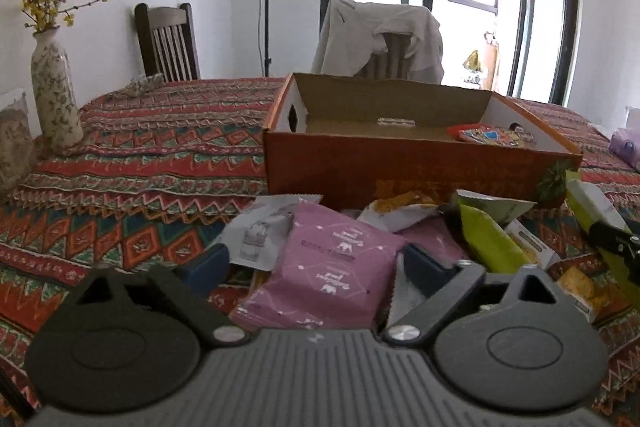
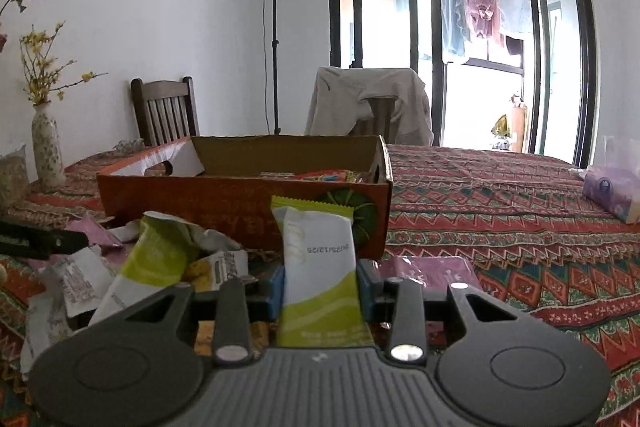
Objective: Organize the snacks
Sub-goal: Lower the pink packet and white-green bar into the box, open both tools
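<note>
Matt card, glossy wrappers, woven cloth

The orange corrugated cardboard box (image 1: pixel 400 171) looks matt; the pink plastic snack packet (image 1: pixel 332 267) and green-and-white wrapper (image 2: pixel 320 259) shine smoothly; patterned woven cloth (image 1: pixel 140 155) covers the bench.

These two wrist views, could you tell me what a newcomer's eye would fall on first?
Most striking is the white-and-green snack packet standing upright, clamped in the right gripper. Close behind it sits the open orange cardboard box on the patterned tablecloth, with a few snacks already inside. In the left wrist view, a pink packet lies on the snack pile between the fingers of the open left gripper.
</note>
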The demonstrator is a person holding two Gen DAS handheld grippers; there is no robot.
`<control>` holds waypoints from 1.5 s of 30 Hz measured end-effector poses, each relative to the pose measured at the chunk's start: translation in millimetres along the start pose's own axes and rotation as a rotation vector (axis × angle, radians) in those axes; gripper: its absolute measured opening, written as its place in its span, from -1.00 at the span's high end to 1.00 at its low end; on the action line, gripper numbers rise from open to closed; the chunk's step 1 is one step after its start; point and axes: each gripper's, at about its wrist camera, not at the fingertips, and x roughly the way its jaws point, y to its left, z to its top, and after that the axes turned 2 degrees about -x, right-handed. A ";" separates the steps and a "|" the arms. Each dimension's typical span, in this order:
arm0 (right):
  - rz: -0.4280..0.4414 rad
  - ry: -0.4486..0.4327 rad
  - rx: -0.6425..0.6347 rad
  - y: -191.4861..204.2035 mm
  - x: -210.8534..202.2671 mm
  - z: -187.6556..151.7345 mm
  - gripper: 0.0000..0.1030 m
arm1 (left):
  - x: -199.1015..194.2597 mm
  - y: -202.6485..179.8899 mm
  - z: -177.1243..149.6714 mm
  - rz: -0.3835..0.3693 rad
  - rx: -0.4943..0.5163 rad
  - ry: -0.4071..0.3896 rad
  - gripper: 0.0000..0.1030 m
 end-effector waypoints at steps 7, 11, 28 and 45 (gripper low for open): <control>0.003 -0.001 0.008 -1.7 1.5 -1.4 0.31 | 5.1 1.2 -3.6 -0.030 -0.005 0.031 -0.18; 0.003 -0.003 0.010 -1.7 1.5 -1.4 0.31 | 1.5 4.8 -4.9 -0.044 -0.022 0.023 -0.19; 0.014 -0.072 0.023 -1.8 -10.7 18.7 0.31 | -33.3 13.0 28.4 -0.054 -0.059 -0.109 -0.19; 0.063 -0.114 0.047 1.1 57.6 121.2 0.31 | 4.3 -21.9 109.8 -0.115 -0.058 -0.183 -0.19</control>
